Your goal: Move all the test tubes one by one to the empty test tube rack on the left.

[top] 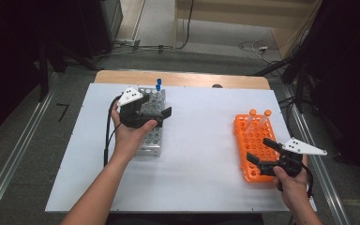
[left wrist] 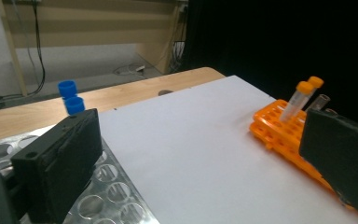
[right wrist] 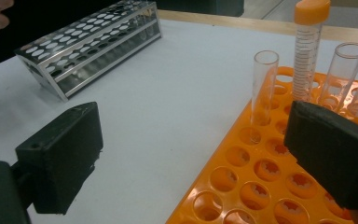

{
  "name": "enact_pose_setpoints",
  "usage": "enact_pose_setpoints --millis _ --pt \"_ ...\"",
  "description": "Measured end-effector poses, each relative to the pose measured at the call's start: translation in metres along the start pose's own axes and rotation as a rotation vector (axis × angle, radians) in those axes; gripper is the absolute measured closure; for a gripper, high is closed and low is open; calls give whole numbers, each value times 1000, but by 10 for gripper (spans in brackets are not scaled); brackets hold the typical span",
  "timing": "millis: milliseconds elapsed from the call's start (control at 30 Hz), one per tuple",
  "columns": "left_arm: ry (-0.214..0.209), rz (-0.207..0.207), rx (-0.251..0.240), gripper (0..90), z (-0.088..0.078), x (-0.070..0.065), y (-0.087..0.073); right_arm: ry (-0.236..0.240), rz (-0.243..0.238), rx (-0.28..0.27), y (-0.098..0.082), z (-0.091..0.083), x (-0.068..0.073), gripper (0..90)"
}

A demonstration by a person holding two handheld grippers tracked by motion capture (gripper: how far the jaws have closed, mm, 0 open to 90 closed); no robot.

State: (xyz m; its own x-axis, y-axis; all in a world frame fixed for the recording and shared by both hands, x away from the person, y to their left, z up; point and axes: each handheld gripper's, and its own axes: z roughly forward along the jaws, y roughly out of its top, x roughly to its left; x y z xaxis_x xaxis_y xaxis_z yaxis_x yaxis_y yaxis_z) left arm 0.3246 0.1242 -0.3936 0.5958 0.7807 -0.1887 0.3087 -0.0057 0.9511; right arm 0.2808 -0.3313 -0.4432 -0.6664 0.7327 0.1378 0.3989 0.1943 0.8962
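Now: both grippers open over the two tube racks

Near right, the right hand (top: 294,183) holds the right gripper (top: 261,157) low over the near end of the orange rack (top: 244,140), pointing left and far; jaws wide apart, nothing between them. Orange rack sits at the right of the white board (top: 201,140); holds two orange-capped tubes (top: 258,118) at its far end, leaning, plus uncapped clear tubes (right wrist: 264,88) beside them; most wells empty. Printed graduation marks on one capped tube, too small to read.

Farther left, the left forearm reaches in from the near edge; the left hand (top: 130,136) holds the left gripper (top: 161,115) above the metal rack (top: 152,140), pointing right. Jaws spread wide, empty. Metal rack holds two blue-capped tubes (top: 159,85) at its far end; other holes empty.
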Motion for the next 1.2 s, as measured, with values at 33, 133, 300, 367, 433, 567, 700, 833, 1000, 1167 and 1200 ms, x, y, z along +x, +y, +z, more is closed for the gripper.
enact_pose_setpoints --millis 33,133,300,367,433,567,700,833,1000,1167,1200 --pt "-4 5 -4 0 -3 -3 -1 -3 3 2 1 1 -1 32" --pt "-21 12 -8 0 -13 -11 -5 -19 13 11 4 3 -4 34" --pt "-27 35 -8 0 -27 -21 -16 -59 42 43 8 10 -9 45" --pt "-26 35 -7 0 -30 -24 -21 -64 45 55 9 14 -12 47" --pt "-27 33 11 0 -31 -24 -25 -76 55 65 10 19 -15 78" --pt "-29 19 12 0 -33 -23 -28 -66 70 82 13 31 -21 146" --pt "-22 16 10 0 -34 -22 -29 -91 63 120 15 44 -20 230" --pt "-24 14 21 0 -34 -22 -32 -158 80 138 17 55 -23 343" --pt "-28 13 28 0 -32 -23 -34 -202 90 168 18 63 -25 500" --pt "-26 8 35 0 -31 -23 -35 -226 97 237 19 71 -26 646" --pt "-26 9 37 0 -31 -23 -36 -237 98 248 20 72 -26 666"
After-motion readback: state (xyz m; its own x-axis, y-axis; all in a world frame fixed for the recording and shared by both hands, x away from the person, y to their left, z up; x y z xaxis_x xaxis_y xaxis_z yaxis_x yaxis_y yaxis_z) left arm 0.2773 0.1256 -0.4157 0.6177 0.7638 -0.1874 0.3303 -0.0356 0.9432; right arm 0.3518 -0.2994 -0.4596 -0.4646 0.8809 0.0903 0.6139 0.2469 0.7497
